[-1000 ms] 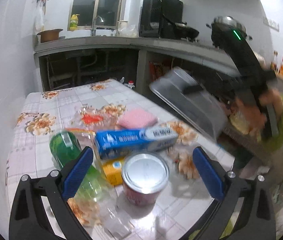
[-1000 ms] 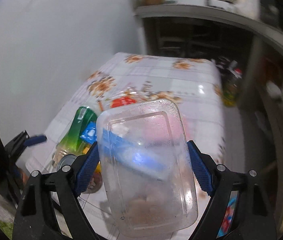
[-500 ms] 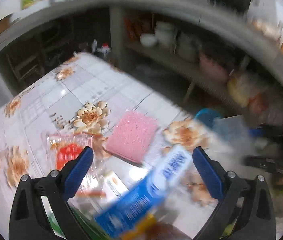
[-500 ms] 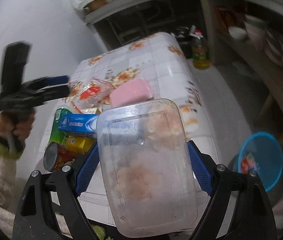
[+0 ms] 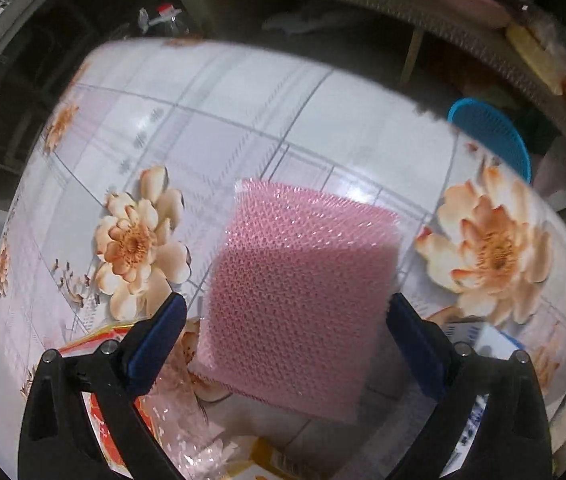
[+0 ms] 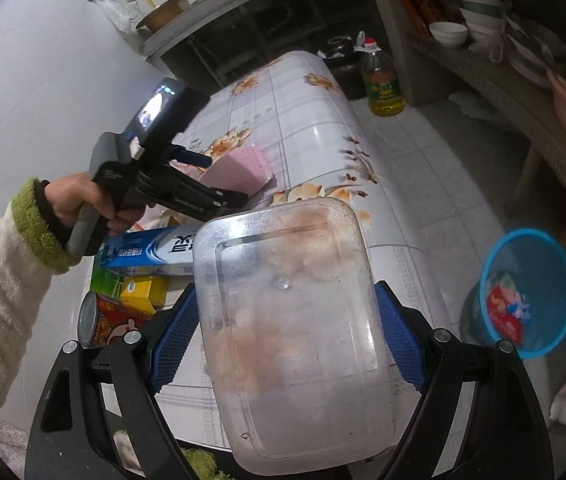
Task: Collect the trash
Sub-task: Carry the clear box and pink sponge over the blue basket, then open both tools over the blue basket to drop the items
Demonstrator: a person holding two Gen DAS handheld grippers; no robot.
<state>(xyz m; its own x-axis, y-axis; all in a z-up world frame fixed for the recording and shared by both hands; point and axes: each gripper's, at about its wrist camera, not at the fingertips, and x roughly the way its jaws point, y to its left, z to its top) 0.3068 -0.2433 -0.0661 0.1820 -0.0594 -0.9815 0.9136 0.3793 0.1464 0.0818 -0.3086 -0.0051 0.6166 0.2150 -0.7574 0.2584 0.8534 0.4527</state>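
- Overhead, the left tongs (image 5: 283, 320) point steeply down at a pink sponge (image 5: 303, 280) lying flat on the floral surface (image 5: 211, 128); their blue pads stand spread on either side of it, and whether the right pad touches its edge I cannot tell.
- A red-printed clear wrapper (image 5: 163, 408) lies just beside the sponge, under the left pad.
- The right tongs (image 6: 287, 340) pinch a clear plastic container (image 6: 295, 320) across its width, both pads pressed on its walls, holding it above the surface's near edge.
- In the right wrist view, a hand (image 6: 87, 204) in a cream sleeve with a green cuff grips the left tool.
- A blue toothpaste box (image 6: 151, 252), a yellow carton (image 6: 143, 290) and a tin can (image 6: 95, 320) lie close together on the surface.
- A blue mesh bin (image 6: 527, 292) stands on the floor beside the surface, with red packaging inside.
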